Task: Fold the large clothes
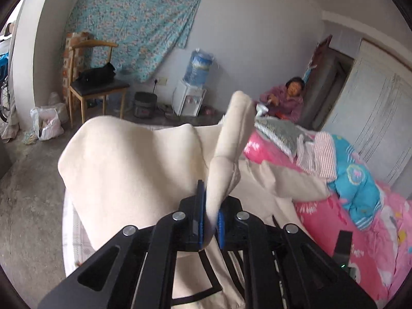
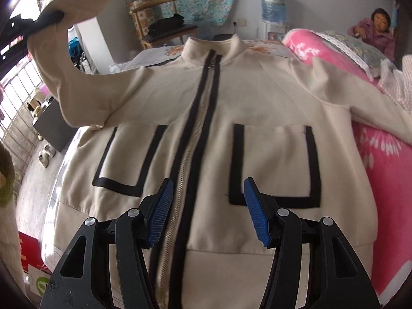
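We hold a cream zip jacket [image 2: 257, 97] spread front-up on the bed, one sleeve lifted.

The pink floral quilt [image 2: 381, 170] runs along the jacket's right side, and a person [image 2: 376, 33] in purple reclines at its far end near a water dispenser [image 1: 191, 95] and a wooden chair [image 1: 95, 85]. Our left gripper [image 1: 209, 216] is clamped on the sleeve [image 1: 226, 154], its blue pads pressing the cloth and raising it clear of the bed. Our right gripper [image 2: 208, 211] hovers over the zipper [image 2: 180, 188] near the hem, jaws about half apart with nothing gripped between them.
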`<state>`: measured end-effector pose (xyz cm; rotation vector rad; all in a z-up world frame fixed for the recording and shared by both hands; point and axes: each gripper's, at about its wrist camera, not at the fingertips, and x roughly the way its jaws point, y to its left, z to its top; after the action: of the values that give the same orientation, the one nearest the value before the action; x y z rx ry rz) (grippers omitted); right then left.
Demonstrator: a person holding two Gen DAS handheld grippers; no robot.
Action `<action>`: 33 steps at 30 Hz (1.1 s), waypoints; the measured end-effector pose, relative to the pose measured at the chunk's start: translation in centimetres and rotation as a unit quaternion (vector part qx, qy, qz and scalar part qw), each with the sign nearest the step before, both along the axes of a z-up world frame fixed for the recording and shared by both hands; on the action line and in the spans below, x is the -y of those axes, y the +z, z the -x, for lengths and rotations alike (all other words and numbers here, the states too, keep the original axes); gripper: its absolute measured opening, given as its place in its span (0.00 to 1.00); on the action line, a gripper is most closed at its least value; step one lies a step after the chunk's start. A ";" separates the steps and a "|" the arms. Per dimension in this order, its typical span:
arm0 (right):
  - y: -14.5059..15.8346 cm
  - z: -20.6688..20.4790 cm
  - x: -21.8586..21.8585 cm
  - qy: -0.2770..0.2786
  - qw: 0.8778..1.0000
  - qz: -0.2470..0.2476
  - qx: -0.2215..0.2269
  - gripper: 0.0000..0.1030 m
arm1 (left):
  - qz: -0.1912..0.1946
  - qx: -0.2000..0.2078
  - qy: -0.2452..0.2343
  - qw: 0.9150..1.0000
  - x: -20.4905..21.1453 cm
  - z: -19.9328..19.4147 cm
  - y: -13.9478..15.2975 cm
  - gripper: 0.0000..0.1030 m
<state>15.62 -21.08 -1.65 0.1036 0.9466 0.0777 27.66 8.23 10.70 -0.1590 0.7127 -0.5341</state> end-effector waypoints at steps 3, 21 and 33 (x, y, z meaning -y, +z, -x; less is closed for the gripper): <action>-1.3 1.0 2.2 -0.025 0.999 -0.007 -0.026 0.52 | -0.029 -0.083 0.001 0.996 2.2 -0.2 -7.3 0.14; -1.7 -1.4 5.0 0.001 0.980 -0.186 -0.071 0.56 | -0.033 -0.143 0.014 0.989 0.7 5.2 -13.4 0.61; -4.8 -4.7 0.3 0.075 0.873 -0.448 -0.178 0.70 | -0.085 -0.120 0.004 0.989 2.9 7.4 -16.1 0.87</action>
<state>20.36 -21.40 -6.45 0.9337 1.2228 0.6643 20.30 5.28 -5.39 -0.0666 0.9890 -0.4478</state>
